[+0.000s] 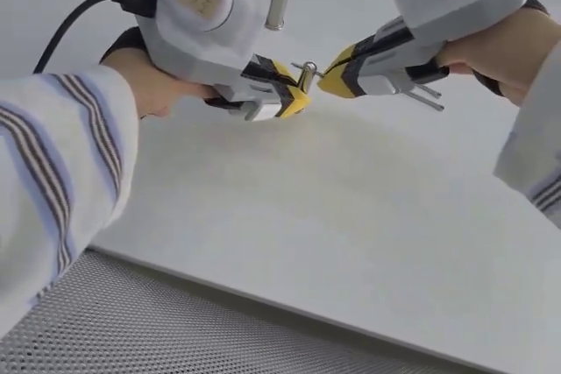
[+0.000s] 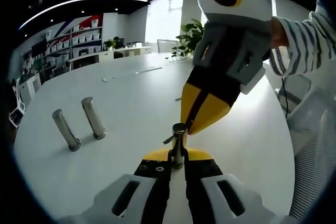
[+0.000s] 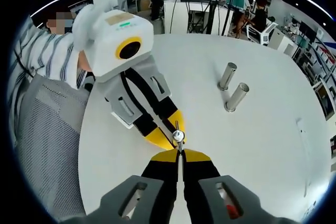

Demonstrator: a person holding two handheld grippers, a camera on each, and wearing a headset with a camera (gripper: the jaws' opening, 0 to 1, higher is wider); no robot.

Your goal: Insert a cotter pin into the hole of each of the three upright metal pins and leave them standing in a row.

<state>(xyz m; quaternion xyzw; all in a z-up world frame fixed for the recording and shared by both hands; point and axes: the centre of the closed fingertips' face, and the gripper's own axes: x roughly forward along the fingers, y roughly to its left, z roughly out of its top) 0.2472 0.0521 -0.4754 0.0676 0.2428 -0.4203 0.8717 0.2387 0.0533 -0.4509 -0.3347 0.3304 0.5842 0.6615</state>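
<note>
Bright, even light, soft shadows on the white table (image 1: 351,216); gripper views bend at edges.

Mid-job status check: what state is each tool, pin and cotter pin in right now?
left tool: shut on the held metal pin, low down.
right tool: shut on the cotter pin, at the pin's top.
held metal pin: upright between the left tool's jaws.
cotter pin: one end pokes from the held pin's side, seemingly through its hole.
two other metal pins: standing on the table, untouched.
</note>
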